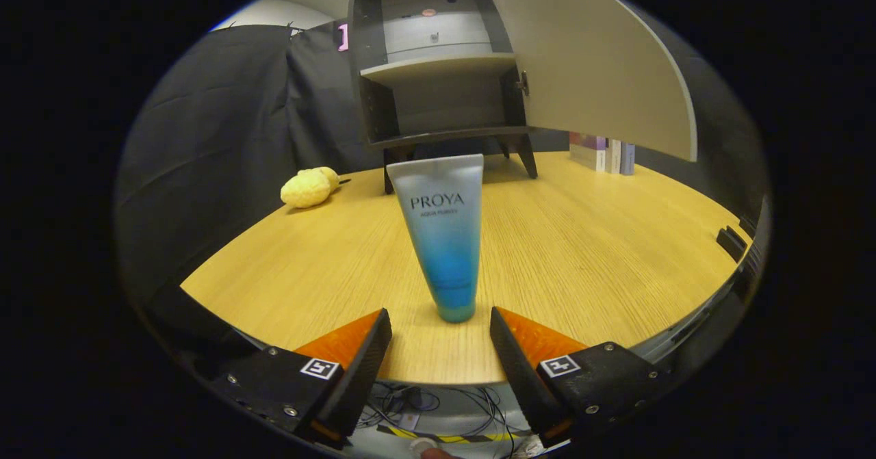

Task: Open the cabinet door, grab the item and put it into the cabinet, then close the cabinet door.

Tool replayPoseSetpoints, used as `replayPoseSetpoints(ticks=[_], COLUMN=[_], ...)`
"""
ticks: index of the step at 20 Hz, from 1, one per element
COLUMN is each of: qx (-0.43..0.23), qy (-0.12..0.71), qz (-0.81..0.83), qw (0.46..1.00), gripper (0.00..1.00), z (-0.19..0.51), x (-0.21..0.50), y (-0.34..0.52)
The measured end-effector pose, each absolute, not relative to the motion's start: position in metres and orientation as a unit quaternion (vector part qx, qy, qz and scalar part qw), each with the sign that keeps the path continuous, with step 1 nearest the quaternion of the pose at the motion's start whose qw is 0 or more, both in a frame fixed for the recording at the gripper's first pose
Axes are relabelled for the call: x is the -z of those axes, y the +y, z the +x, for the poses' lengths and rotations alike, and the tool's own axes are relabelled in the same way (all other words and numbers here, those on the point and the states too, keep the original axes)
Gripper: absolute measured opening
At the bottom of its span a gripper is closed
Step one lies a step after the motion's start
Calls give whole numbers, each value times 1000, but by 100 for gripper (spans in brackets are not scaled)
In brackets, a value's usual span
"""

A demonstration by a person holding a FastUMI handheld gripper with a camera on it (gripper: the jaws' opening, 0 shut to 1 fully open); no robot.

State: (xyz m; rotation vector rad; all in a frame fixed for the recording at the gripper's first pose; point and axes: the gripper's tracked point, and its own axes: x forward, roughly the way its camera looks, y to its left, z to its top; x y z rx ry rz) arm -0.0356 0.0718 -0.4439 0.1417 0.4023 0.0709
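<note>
The white-to-blue plastic tube (441,240) stands upright, cap down, on the light wood counter (582,254), just ahead of the claw (440,332) and in line w/ the gap between its fingers. The claw is spread wide, holding nothing, not touching the tube. Beyond the tube is the dark cabinet w/ one shelf (438,69), its pale door (595,69) swung open to the right. Left of the cabinet lies a yellow bumpy lump (309,187); under the door stand some books (602,152).
</note>
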Motion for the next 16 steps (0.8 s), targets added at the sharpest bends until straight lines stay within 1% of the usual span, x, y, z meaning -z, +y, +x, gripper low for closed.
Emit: replayPoseSetpoints(ticks=[2, 4, 6, 9, 16], qx=[-42, -47, -44, -38, -22], qy=[199, 203, 200, 189, 169], qz=[81, 82, 82, 71, 60], qw=[976, 975, 975, 979, 984], gripper=[89, 77, 45, 43, 43], z=[-19, -7, -7, -4, 15], x=[444, 447, 439, 415, 336], y=[77, 76, 70, 61, 42])
